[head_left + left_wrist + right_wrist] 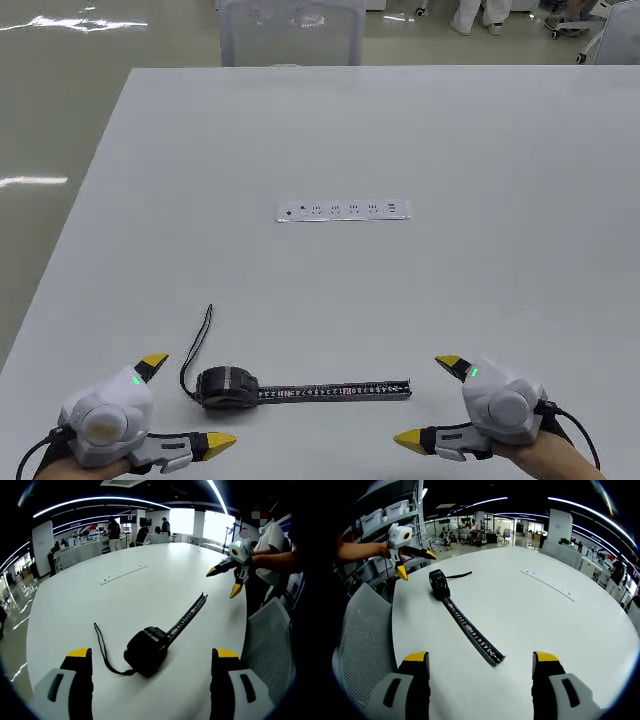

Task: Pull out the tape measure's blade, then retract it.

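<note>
A black tape measure (227,386) lies near the table's front edge, its wrist strap (196,348) trailing away from me. Its blade (335,391) is pulled out flat on the table to the right and ends at a hook (407,388). My left gripper (184,402) hovers open just left of the case (146,650), holding nothing. My right gripper (429,400) is open just right of the blade's end (497,658), also holding nothing. Across the table, the left gripper (413,563) appears in the right gripper view and the right gripper (222,579) in the left gripper view.
A white power strip (344,210) lies flat at the middle of the grey table (480,160). A mesh chair (362,630) stands at the table's near edge. Chairs and people are in the room beyond the far edge.
</note>
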The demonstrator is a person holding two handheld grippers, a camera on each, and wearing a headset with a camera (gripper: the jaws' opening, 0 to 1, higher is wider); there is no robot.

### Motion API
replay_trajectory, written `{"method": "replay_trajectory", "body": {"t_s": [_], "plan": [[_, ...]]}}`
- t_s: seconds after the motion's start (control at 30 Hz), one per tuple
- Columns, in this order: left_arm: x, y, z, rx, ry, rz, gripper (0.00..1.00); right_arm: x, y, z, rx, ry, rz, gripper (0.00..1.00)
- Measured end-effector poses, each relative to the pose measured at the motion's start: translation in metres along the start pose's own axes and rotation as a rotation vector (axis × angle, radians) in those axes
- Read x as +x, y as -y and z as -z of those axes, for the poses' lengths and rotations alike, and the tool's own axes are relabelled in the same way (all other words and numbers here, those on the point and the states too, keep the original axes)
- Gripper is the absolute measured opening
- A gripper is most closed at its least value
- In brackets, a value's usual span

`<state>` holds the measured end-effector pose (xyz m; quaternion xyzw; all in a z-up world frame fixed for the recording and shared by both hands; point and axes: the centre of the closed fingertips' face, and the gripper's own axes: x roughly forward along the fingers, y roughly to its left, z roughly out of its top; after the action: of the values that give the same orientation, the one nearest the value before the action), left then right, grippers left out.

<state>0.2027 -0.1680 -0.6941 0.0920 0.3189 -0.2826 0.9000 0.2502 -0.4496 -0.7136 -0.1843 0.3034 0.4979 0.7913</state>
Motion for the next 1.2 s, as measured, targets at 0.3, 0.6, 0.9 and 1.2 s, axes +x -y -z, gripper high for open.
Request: {"method": "replay_trajectory", "body": {"t_s": [0.3,0.6,0.9,1.2], "plan": [[-0.009,0.01,0.004,-0.037,0.021,-0.023,0.99,-0.007,-0.008,-0.007,0.027,0.039,0.048,0.9],[-0.018,0.017,0.005,-0.044,0.029,-0.063,0.99,-0.014,-0.017,-0.013,0.057,0.064,0.082,0.92],[-0.022,0.026,0.008,-0.05,0.019,-0.11,0.99,-0.023,-0.024,-0.007,0.106,0.082,0.122,0.93],[-0.025,0.033,0.011,-0.09,0.022,-0.164,0.99,-0.028,-0.033,-0.004,0.123,0.083,0.143,0.93]]}}
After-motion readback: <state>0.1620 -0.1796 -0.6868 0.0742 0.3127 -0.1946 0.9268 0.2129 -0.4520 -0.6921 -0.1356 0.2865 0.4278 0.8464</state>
